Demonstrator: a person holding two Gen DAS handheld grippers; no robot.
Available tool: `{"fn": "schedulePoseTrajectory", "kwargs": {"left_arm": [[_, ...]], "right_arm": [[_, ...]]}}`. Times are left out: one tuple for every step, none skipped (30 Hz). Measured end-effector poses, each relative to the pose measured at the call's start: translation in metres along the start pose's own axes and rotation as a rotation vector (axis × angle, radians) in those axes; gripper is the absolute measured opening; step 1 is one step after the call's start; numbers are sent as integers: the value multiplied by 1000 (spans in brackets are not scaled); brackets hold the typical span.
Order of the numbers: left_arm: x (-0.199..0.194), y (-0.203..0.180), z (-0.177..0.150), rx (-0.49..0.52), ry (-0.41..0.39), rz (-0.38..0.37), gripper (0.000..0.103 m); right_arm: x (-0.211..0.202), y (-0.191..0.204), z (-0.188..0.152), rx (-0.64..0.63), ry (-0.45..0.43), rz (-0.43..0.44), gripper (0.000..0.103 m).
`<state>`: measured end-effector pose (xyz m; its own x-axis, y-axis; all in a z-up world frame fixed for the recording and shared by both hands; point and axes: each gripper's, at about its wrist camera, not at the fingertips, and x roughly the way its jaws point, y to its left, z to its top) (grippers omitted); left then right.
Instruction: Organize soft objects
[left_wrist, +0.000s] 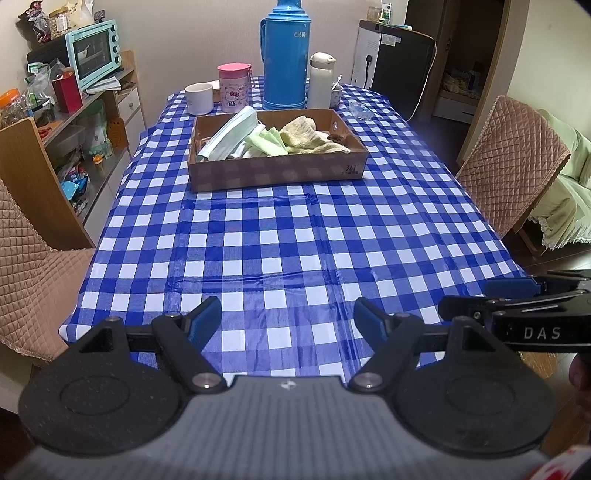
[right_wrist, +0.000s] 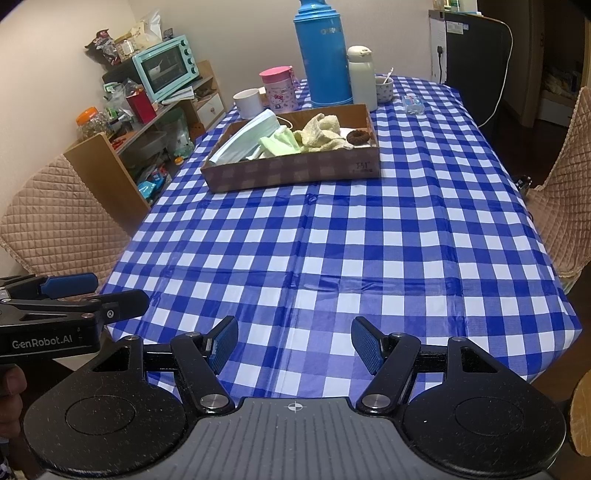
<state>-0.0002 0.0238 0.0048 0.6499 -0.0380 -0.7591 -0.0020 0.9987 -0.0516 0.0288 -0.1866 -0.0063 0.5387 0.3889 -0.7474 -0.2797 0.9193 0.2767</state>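
Note:
A shallow cardboard tray stands past the middle of the blue checked table. In it lie a stack of blue face masks, a light green cloth, a pale yellow towel and a brown scrunchie. My left gripper is open and empty above the table's near edge. My right gripper is open and empty beside it, also at the near edge.
Behind the tray stand a tall blue thermos, a white flask, a pink cup, a white mug and a small bowl. Quilted chairs flank the table. A cluttered shelf with a mint oven is left.

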Motion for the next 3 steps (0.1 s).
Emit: {"fn": "schedulePoseTrajectory", "kwargs": {"left_arm": [[1,0,1,1,1,2,77],[1,0,1,0,2,1,77],[2,0,2,-2,6,0,77]], "right_arm": [[0,0,0,0,0,0,68],[0,0,0,0,0,0,68],[0,0,0,0,0,0,68]]}}
